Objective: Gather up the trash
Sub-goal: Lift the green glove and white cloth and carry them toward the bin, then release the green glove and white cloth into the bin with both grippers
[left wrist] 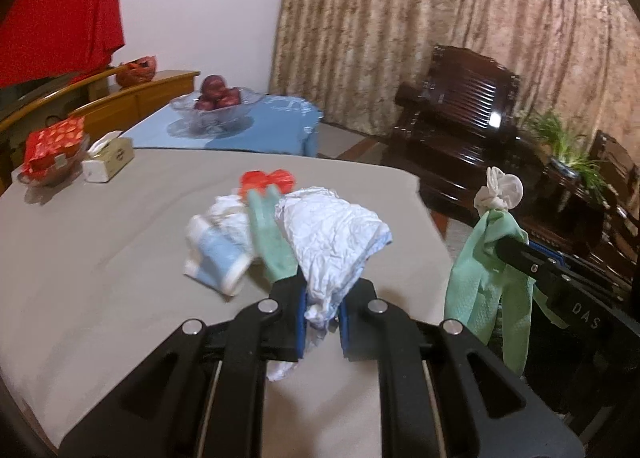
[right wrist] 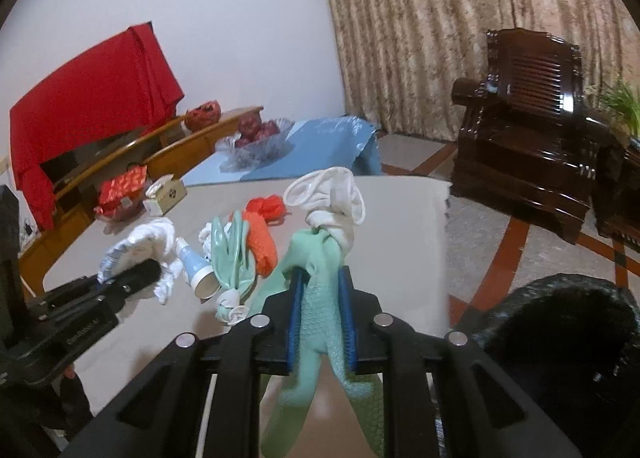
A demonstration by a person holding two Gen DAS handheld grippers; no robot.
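Item 1. Left claw (left wrist: 322,300): jaws narrow, clamped on a crumpled white paper wad (left wrist: 334,234). The paper bulges above the pads and a tail hangs below them, clear of the surface (left wrist: 100,258); judged to be held aloft for carrying off.

Item 2. Right claw (right wrist: 322,312): jaws drawn tight on a pale green rubber glove (right wrist: 320,290). The cuff, white lining turned out, stands above the pads; the fingers dangle below. Pinched mid-length, presumably so neither end drags.

Item 3. Remaining trash on the surface, a loose cluster beyond both claws:
- blue-and-white paper cup (right wrist: 198,266), on its side, mouth toward the camera;
- second green glove (right wrist: 228,254), just beside the cup, partly under the left claw's paper in the left view;
- orange-red mesh piece (right wrist: 262,246), lying against that glove, with a red bundle (right wrist: 268,208) just behind it.
None is between either claw's pads.

Item 4. Dark bin bag (right wrist: 560,338): on the floor off the surface's right edge, mouth open, near the right claw; the likely destination for both loads.

Item 5. Not trash, by judgement: tissue box (left wrist: 110,160), glass bowl of fruit (left wrist: 216,106), both well apart from the cluster.
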